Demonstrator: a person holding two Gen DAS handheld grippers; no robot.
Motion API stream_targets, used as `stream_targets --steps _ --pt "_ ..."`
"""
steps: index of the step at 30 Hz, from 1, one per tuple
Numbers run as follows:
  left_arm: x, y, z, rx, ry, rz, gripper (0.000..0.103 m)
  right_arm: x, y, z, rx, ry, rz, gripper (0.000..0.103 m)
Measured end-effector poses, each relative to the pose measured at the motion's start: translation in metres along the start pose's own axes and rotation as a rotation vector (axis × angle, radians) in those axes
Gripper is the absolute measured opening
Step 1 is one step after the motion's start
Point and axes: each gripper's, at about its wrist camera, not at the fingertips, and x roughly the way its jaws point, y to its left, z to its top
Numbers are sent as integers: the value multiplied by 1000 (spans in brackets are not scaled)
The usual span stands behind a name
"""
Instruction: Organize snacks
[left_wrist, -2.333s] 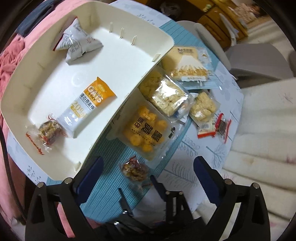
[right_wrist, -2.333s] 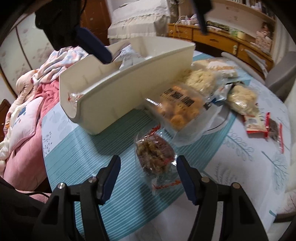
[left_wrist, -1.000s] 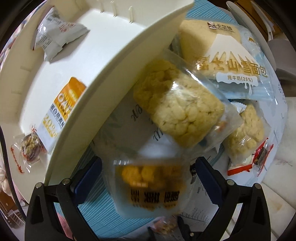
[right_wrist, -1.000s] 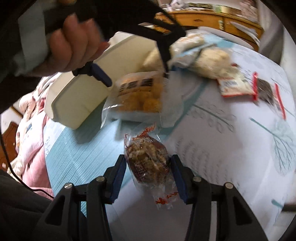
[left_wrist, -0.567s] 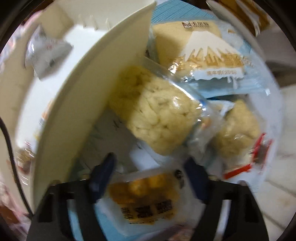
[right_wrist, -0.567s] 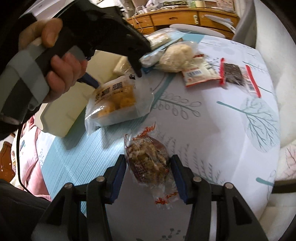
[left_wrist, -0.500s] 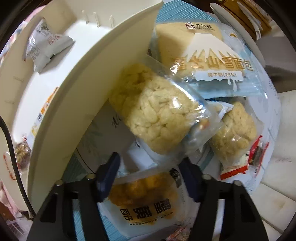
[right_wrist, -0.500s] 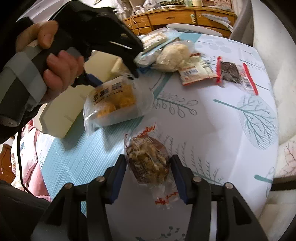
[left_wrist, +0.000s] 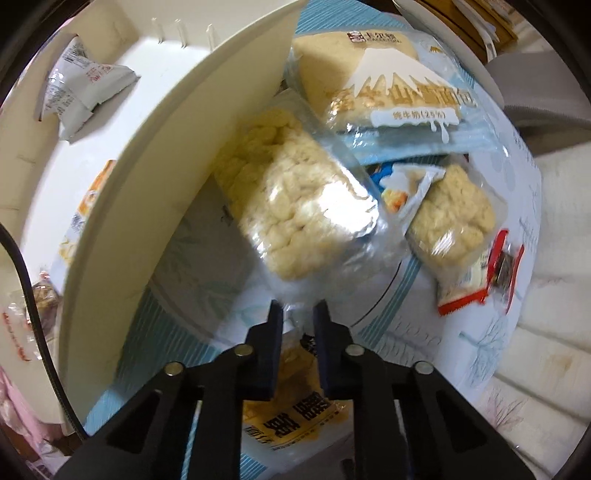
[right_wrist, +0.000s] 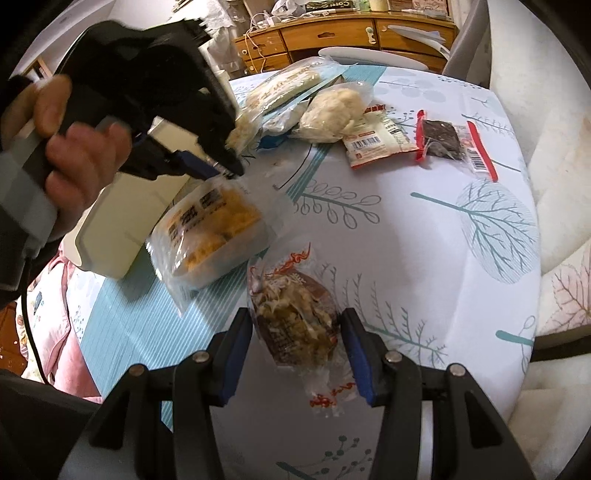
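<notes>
While my left gripper pinches the clear edge of the yellow snack bag, my right gripper clamps the brown nut pack; beyond lie the white bin and table.

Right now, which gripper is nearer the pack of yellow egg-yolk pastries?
Left. The left gripper is clamped on the clear edge of the yellow pastry pack. The right gripper sits apart from it, straddling the brown nut snack.
</notes>
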Motion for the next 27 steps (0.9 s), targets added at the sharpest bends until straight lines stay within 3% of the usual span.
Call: stream_targets --steps 6,12,14,16,19,27 --pt "-32 6 -11 6 -22 -45 11 -7 4 -3 -1 -6 -15 50" --pt "-41 32 -5 -72 11 -110 39 -13 6 -4 26 -16 -13 50" --pt "-37 38 -9 -103 26 -108 59 -15 3 -4 48 -22 -7 50" --pt "-32 43 -14 -116 30 -107 65 -17 1 -4 67 -26 -7 50" --pt "-28 43 -15 -129 58 -120 87 -21 -1 -3 88 -33 -9 50" --pt "-7 24 -36 -91 140 -116 96 -32 -7 -10 117 -43 -20 50"
